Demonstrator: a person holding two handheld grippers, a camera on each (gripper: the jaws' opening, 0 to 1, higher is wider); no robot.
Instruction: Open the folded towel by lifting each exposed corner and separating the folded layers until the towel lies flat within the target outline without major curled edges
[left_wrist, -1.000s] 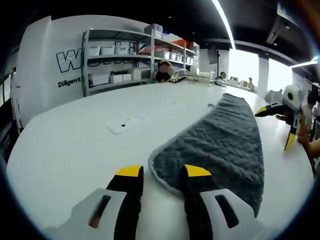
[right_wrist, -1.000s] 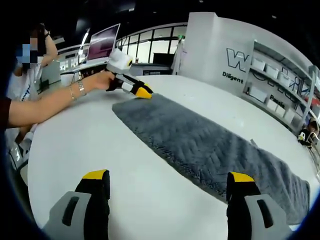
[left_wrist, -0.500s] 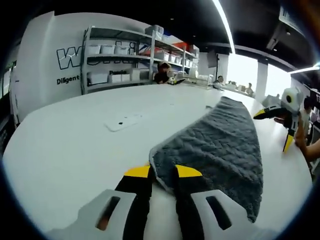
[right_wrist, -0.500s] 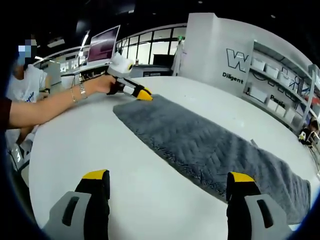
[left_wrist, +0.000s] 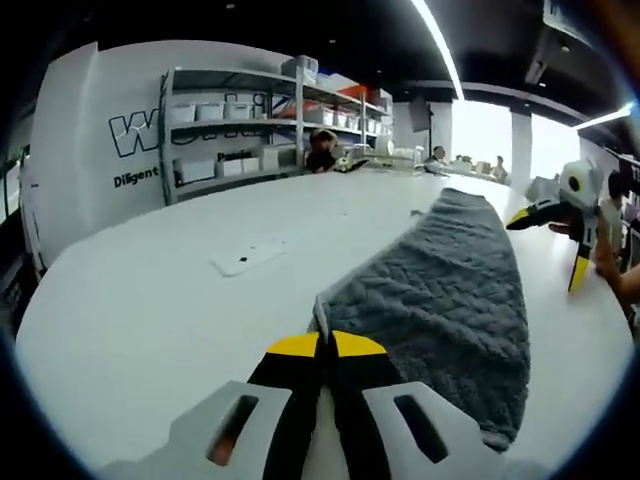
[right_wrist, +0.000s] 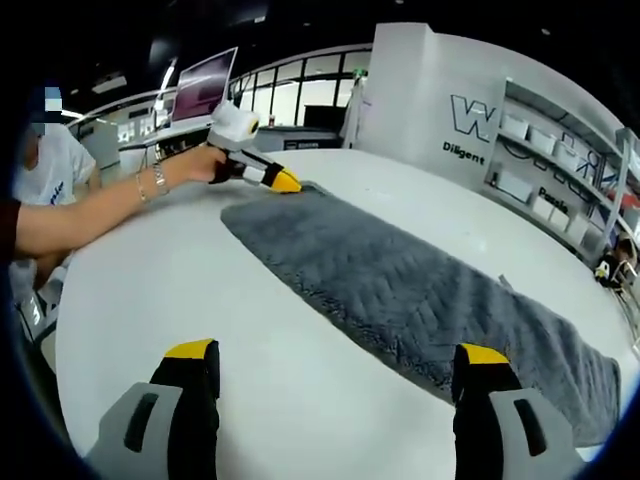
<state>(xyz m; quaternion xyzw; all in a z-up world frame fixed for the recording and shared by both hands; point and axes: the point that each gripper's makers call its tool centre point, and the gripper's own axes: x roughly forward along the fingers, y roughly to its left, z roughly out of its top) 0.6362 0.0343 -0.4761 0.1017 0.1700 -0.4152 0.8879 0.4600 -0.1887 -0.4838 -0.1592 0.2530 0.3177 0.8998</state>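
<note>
Corner-lifting step, at its start: the grey towel (left_wrist: 450, 290) lies folded as a long narrow strip on the white counter (left_wrist: 150, 300), running from lower centre toward the upper right of the left gripper view and from upper left to lower right of the right gripper view. The left claw (left_wrist: 322, 345), at bottom centre of its own view, has its yellow-tipped jaws pressed together, clenched on the near towel corner (left_wrist: 322, 303), whose pale hem stands slightly raised just above the tips; in the right gripper view the same claw sits at the upper left, held by a hand (right_wrist: 190, 165) at the strip's far end. The right claw (right_wrist: 330, 352) is released, its jaws spread wide at the bottom of its view and poised above bare counter beside the towel's long edge, touching nothing. The next move probably calls for raising the pinched corner and carrying the top layer across, while the right claw takes the opposite corner. No target outline is discernible. A small flat white object (left_wrist: 250, 255) rests on the counter at centre left; behind stand shelving (left_wrist: 240, 125) with white bins, a lettered white wall, ceiling light strips and bright windows
</note>
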